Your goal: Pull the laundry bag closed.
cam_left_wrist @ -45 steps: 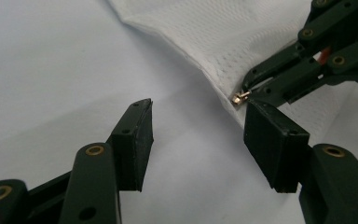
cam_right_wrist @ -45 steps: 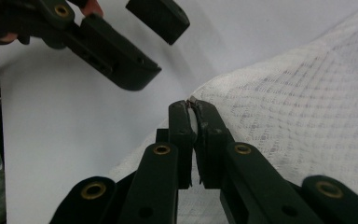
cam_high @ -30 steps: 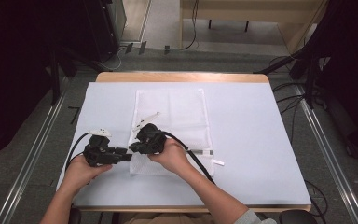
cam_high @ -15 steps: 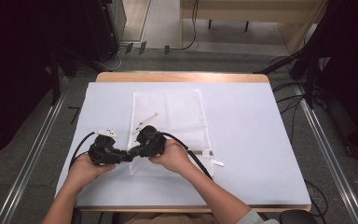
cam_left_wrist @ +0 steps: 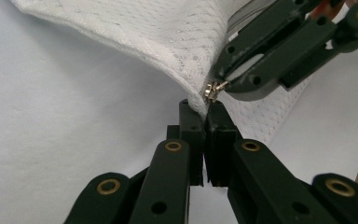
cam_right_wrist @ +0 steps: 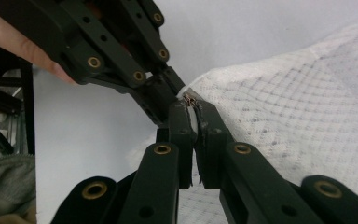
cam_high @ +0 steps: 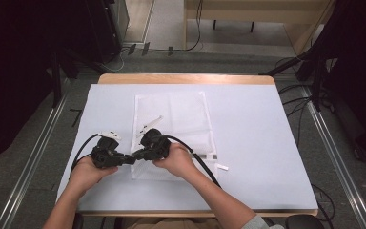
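The left tool (cam_left_wrist: 200,109) had just closed on the near-left corner of the mesh bag (cam_high: 171,114); the right tool (cam_right_wrist: 192,106) pinched its zipper pull (cam_left_wrist: 213,88) on the bench (cam_high: 257,124).

In the high view the near left corner of the white mesh bag (cam_high: 171,112) is hidden under the two grippers at lower left. The zipper pull (cam_right_wrist: 189,99) is nearly buried between black jaws. The person's forearms are cut off by the bottom edge.

a white mesh bag (cam_high: 171,129) with a checked weave lies on a pale blue-white table cover (cam_high: 262,143).
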A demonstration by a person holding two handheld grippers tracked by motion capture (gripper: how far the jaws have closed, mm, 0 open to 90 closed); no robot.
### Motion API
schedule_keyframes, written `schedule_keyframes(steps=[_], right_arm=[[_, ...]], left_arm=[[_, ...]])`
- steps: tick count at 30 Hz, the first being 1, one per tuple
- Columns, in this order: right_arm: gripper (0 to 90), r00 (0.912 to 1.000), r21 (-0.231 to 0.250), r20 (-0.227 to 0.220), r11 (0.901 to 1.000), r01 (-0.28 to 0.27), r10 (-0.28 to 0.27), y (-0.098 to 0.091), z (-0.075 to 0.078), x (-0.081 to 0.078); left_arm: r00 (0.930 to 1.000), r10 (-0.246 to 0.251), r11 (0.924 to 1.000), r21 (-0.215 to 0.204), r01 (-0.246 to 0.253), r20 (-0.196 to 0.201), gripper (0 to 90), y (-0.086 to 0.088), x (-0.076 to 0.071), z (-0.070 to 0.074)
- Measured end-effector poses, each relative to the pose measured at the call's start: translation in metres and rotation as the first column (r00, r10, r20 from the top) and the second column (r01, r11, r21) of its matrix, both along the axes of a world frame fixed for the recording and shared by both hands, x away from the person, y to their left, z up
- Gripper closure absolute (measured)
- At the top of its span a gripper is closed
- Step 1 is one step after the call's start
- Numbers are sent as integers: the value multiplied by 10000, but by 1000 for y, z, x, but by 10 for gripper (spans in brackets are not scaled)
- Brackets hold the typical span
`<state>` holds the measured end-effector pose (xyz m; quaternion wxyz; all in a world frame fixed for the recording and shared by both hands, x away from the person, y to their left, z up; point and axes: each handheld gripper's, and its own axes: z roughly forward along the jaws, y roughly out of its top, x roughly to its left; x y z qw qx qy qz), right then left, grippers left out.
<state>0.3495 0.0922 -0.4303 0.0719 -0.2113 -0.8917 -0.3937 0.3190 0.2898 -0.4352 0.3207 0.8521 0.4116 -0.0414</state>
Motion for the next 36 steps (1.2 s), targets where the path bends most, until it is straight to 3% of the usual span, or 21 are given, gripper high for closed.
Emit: schedule_keyframes(steps=[6, 11, 16, 20, 36], right_arm=[[882, 9992, 70, -285, 9996, 275, -273, -3, -6, 2], [883, 9988, -16, -91, 9989, 477, -477, -6, -7, 1], [883, 9976, -122, -175, 9977, 665, -667, -16, -14, 6], [882, 9977, 51, -305, 9982, 604, -602, -22, -15, 8], [881, 9959, -226, -367, 9964, 818, -826, -34, -21, 10]], left_arm=[[9998, 146, 9999, 19, -146, -156, 886, 0, 1, 0], [9997, 164, 9998, -116, -166, -169, 890, 4, 0, 1], [9998, 197, 9998, -99, -197, -3, 888, 9, 0, 1], [9998, 205, 9995, -230, -204, 34, 886, 10, -1, 0], [9997, 243, 9993, -278, -241, 70, 884, 13, -2, 0]])
